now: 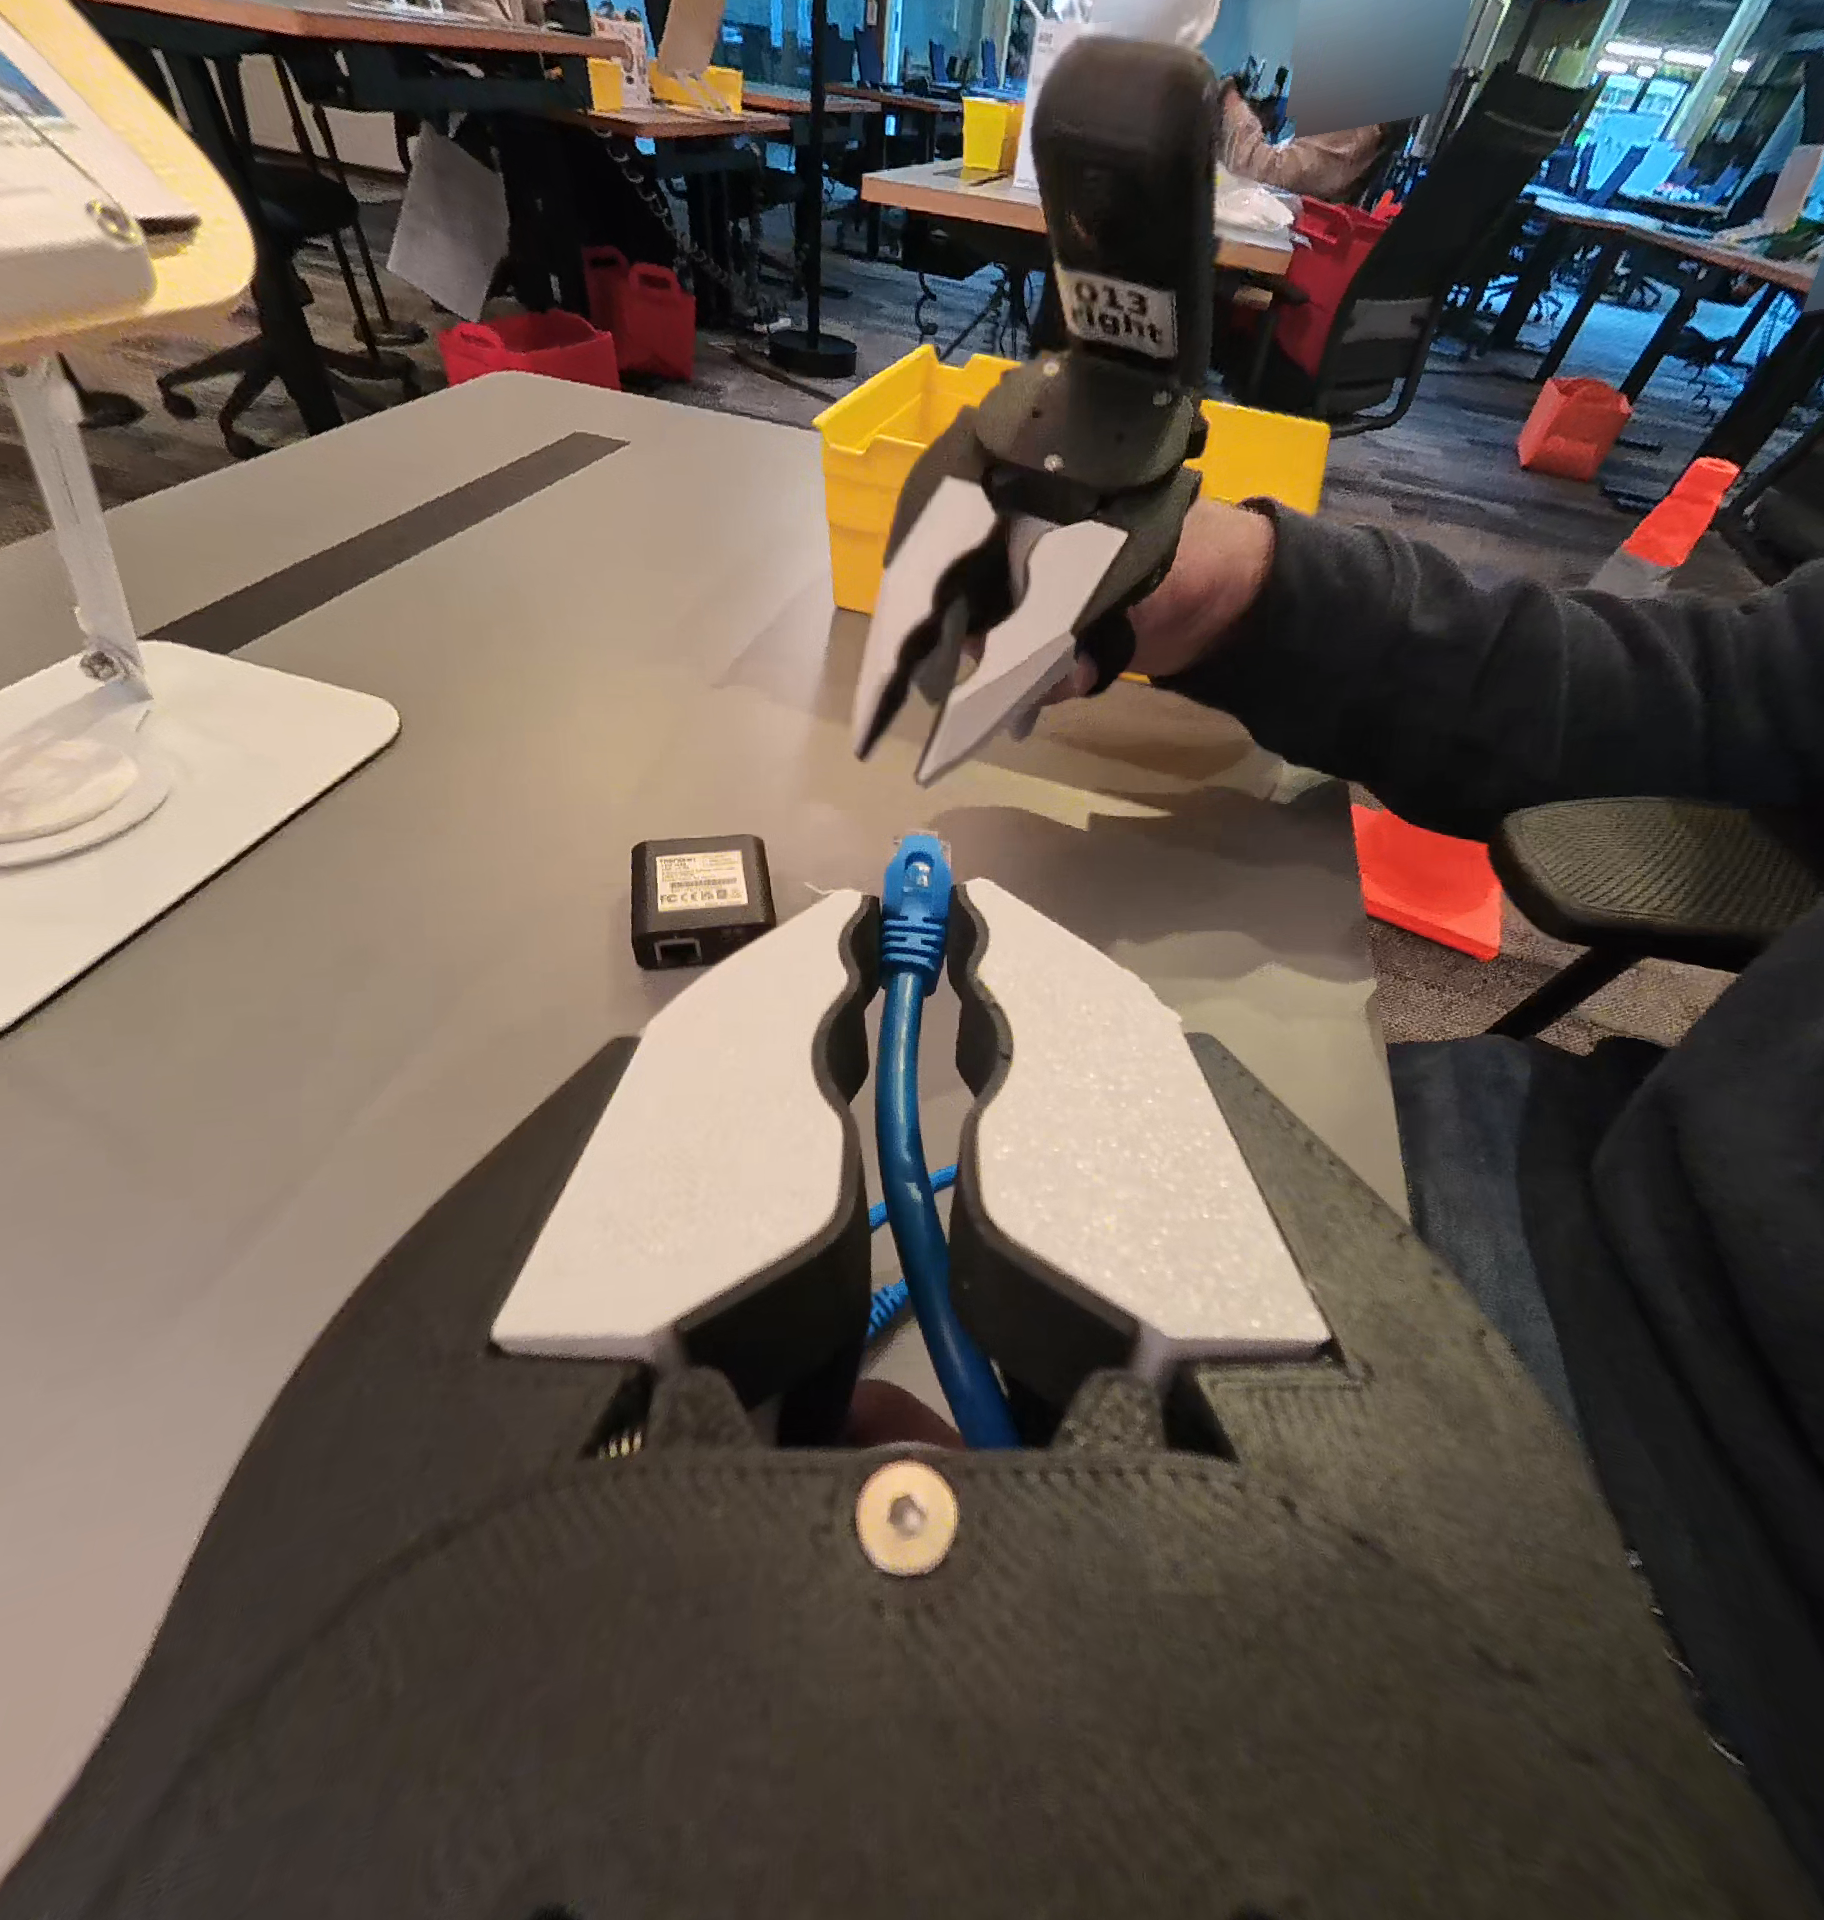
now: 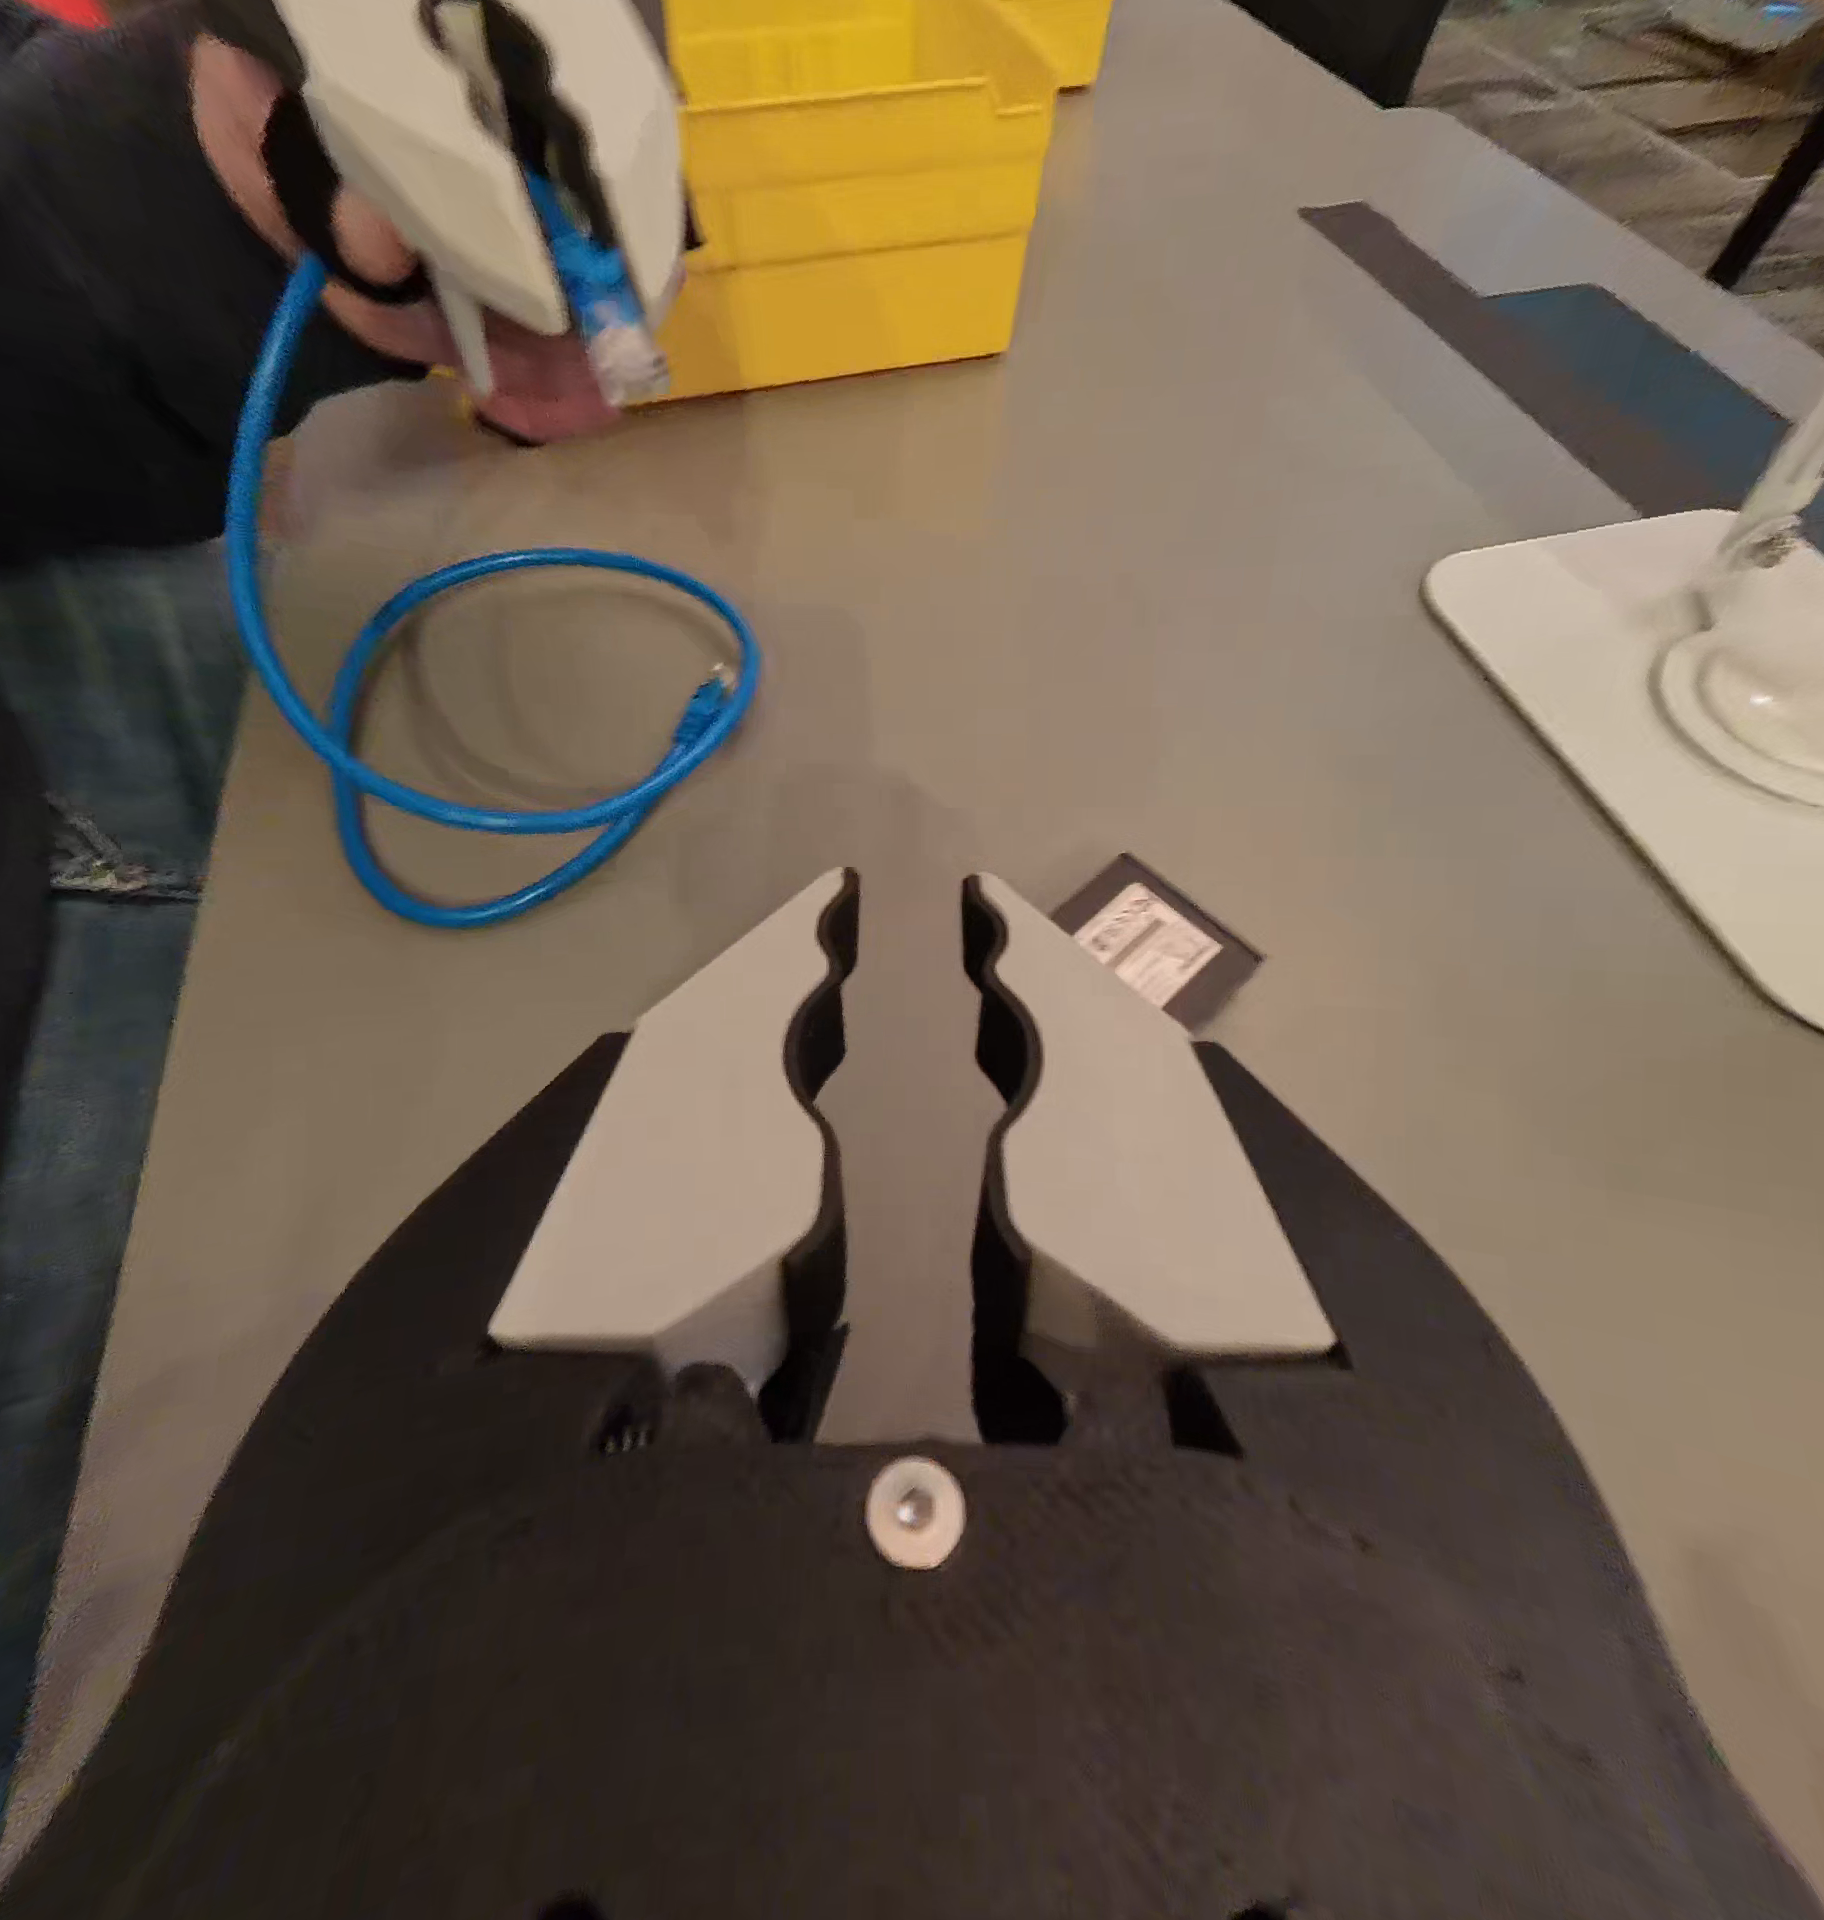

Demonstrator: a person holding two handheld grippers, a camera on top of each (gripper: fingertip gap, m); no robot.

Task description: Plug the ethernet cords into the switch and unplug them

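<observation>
Blue ethernet cord (image 1: 913, 1049) runs up the middle of the left tongs (image 1: 913, 894), nearest the lens in left wrist view. Tongs are closed on it just behind the plug, at the ribbed boot; clear plug tip sticks out past the fingertips and points fwd over the table (image 1: 368, 1143). Cord's rest drops back between the fingers toward the handle.

Right wrist view shows the same cord (image 2: 534, 727) hanging from the left tongs (image 2: 617, 312) at upper left, then lying in a loose loop on the table (image 2: 1095, 623), w/ its free plug end resting inside the loop. A hand in a dark sleeve holds those tongs; detail there is blurred.

Switch (image 1: 702, 896), a small black box w/ a white label on top, lies flat on the table just left of and slightly beyond the plug tip, not touching it. One port shows on its near face, empty. In right wrist view the switch (image 2: 1162, 951) sits just right of the right tongs' tip, partly hidden by the finger.

Right tongs (image 2: 910, 894) are part open w/ a narrow gap, holding nothing; bare table shows between the fingers. From left wrist view they (image 1: 897, 753) hover above the table beyond the plug, tips angled down.

Further out: yellow bin (image 1: 887, 488) at the table's far edge, white lamp base (image 1: 160, 790) to the left, dark strip (image 1: 388, 540) across the tabletop.
</observation>
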